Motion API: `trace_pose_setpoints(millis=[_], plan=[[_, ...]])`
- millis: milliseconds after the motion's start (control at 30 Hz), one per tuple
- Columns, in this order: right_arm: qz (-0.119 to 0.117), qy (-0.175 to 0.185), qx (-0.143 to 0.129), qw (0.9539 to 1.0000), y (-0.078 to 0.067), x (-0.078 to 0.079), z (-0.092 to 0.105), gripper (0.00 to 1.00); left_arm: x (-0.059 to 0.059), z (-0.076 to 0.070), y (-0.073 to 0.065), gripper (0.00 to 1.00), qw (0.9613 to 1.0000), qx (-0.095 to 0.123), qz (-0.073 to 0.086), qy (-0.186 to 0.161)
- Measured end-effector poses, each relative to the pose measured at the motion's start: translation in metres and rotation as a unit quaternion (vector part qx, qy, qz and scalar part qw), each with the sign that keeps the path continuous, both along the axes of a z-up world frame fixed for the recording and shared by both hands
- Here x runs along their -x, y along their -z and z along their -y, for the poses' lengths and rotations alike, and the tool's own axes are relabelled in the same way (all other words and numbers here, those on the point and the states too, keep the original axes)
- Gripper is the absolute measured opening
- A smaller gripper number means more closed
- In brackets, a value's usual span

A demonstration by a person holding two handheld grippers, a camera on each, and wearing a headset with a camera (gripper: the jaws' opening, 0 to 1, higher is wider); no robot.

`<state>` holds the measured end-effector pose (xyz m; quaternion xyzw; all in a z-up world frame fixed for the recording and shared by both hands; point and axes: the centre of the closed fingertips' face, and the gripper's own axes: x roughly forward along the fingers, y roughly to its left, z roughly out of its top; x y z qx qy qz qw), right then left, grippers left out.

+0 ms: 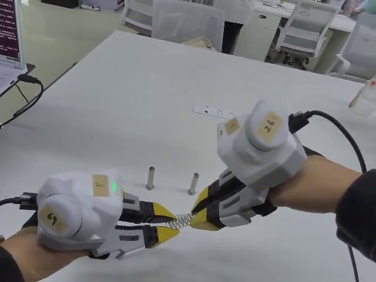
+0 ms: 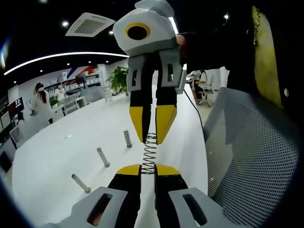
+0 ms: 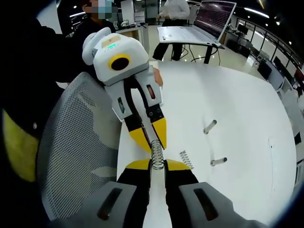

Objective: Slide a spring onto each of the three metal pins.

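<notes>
We see the left hand-held gripper (image 1: 170, 223) drawn narrow, pinching one end of a spring (image 1: 181, 221). The right hand-held gripper (image 1: 196, 216) is just as narrow on the other end, so the spring spans the gap between them above the counter (image 1: 147, 106). One pin (image 1: 150, 178) and a second pin (image 1: 193, 183) stand upright just beyond. In the right gripper view the counter's edge runs beside the jaws, next to a mesh chair (image 3: 80, 142); past the pins the surface lies open.
</notes>
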<state>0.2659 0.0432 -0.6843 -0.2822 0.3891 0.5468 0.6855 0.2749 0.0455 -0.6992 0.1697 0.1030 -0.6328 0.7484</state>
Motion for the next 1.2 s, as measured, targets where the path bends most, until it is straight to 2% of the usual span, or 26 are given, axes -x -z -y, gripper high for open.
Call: trace_pose_setpoints(millis=[300,500,633,767,1033,1200], plan=[[0.008,0.002,-0.026,0.9996,-0.009,-0.002,-0.003,0.12,0.002,0.000,-0.002,0.02,0.9997,0.018,-0.015,-0.001],[0.008,0.004,-0.064,0.9979,-0.018,-0.002,-0.007,0.16,-0.001,-0.001,-0.011,0.02,0.9982,0.048,-0.033,-0.010],[0.009,0.009,-0.076,0.9970,-0.019,-0.004,-0.008,0.15,-0.001,-0.001,-0.018,0.02,0.9967,0.068,-0.043,-0.011],[0.002,0.014,-0.094,0.9955,-0.021,-0.003,-0.010,0.14,-0.001,-0.001,-0.022,0.02,0.9955,0.080,-0.048,-0.013],[0.000,0.014,-0.099,0.9949,-0.021,-0.003,-0.013,0.13,0.000,0.000,-0.030,0.02,0.9935,0.100,-0.054,-0.013],[-0.004,0.014,-0.105,0.9944,-0.021,-0.002,-0.016,0.11,0.001,0.001,-0.034,0.02,0.9933,0.103,-0.050,-0.010]])
